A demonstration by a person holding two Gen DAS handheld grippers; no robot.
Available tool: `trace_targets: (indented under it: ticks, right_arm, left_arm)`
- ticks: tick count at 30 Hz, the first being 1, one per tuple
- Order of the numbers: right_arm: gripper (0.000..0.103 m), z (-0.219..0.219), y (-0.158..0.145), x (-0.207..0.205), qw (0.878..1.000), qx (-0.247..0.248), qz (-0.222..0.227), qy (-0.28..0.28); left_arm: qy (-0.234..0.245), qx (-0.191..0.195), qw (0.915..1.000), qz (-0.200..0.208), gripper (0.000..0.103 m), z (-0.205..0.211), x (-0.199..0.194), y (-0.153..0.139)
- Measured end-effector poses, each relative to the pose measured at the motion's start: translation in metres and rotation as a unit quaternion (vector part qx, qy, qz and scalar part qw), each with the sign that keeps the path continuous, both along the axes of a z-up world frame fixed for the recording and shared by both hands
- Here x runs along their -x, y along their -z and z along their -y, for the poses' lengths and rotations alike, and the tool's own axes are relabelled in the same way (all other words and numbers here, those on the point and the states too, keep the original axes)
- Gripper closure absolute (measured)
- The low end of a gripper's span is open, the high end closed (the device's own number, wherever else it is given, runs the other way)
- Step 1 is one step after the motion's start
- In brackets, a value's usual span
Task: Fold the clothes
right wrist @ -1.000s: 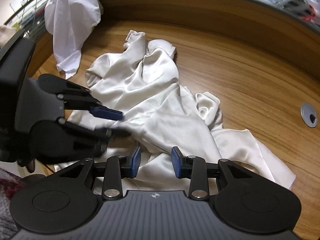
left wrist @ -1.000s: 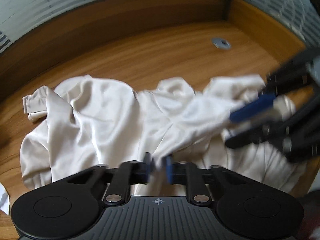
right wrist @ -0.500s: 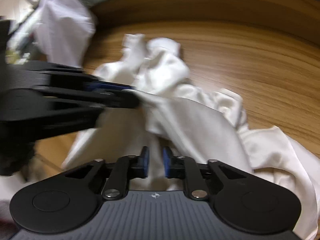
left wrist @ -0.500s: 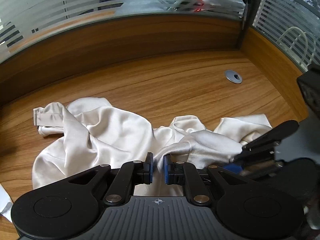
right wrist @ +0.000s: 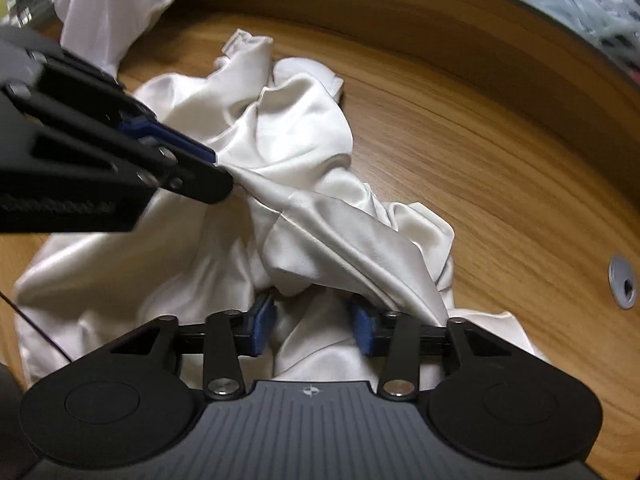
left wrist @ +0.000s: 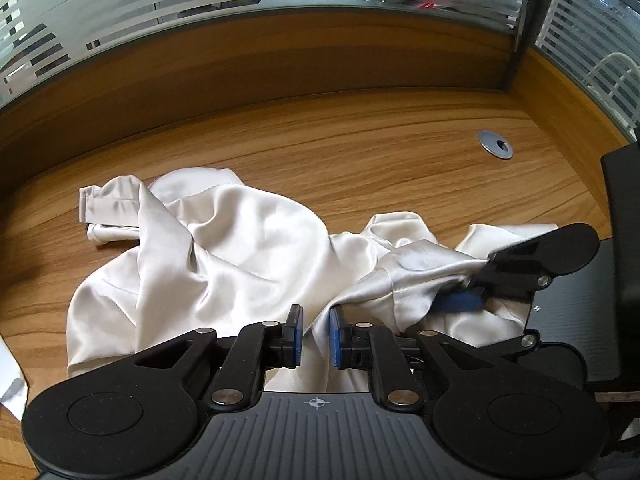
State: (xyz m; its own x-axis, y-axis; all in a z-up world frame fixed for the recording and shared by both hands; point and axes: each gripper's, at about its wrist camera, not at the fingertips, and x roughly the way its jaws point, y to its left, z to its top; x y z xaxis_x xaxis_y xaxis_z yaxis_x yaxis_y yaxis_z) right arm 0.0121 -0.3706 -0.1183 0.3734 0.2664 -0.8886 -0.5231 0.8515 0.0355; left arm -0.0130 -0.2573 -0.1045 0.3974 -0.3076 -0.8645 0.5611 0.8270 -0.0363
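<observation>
A cream satin garment point(left wrist: 240, 248) lies crumpled on the wooden desk point(left wrist: 360, 160), one cuffed end pointing far left. My left gripper point(left wrist: 316, 334) is shut on a fold of it, and a taut ridge of cloth runs from its tips toward the right. In the right wrist view the same left gripper point(right wrist: 222, 176) pinches that ridge of the garment point(right wrist: 300, 148). My right gripper point(right wrist: 314, 328) stands open, with loose cloth lying between its blue pads. From the left wrist view, the right gripper point(left wrist: 470, 282) sits at the garment's right end.
A second white garment point(right wrist: 108, 12) hangs at the desk's far left corner. A metal cable grommet point(left wrist: 495, 149) is set in the desk to the right of the cloth. A raised wooden back wall point(left wrist: 320, 56) and frosted glass bound the desk.
My right gripper's jaws have gone from nearly shut to wide apart. My left gripper has kept its hold on the fold, and the cloth between the two grippers now runs taut.
</observation>
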Motion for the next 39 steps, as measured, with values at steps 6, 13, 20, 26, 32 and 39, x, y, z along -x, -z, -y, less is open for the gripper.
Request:
trace_targets:
  ticks: [6,13,20,26,32,39]
  right_arm:
    - [0.101,0.02,-0.021,-0.004,0.998,-0.059,-0.031,0.015]
    - [0.101,0.068,-0.087,0.007,0.977,-0.201,-0.065,0.035]
    - [0.101,0.11,-0.147,0.022,0.954,-0.285,-0.046,0.074]
    - [0.101,0.134,-0.194,0.031,0.933,-0.347,-0.017,0.094]
    - [0.101,0.144,-0.228,0.04,0.923,-0.377,0.008,0.076]
    - [0.101,0.153,-0.26,0.047,0.922,-0.381,0.038,0.059]
  left_arm:
    - [-0.005,0.012,0.9999,0.007,0.085,-0.005,-0.003,-0.011]
    - [0.001,0.082,0.9954,0.049,0.068,-0.016,0.005,-0.056]
    - [0.063,0.175,0.9808,0.059,0.058,-0.028,0.027,-0.124]
    - [0.103,0.211,0.9714,0.036,0.056,-0.02,0.045,-0.149]
    - [0.106,0.237,0.9646,0.047,0.056,-0.005,0.056,-0.167]
    - [0.119,0.273,0.9532,0.051,0.097,-0.01,0.053,-0.196]
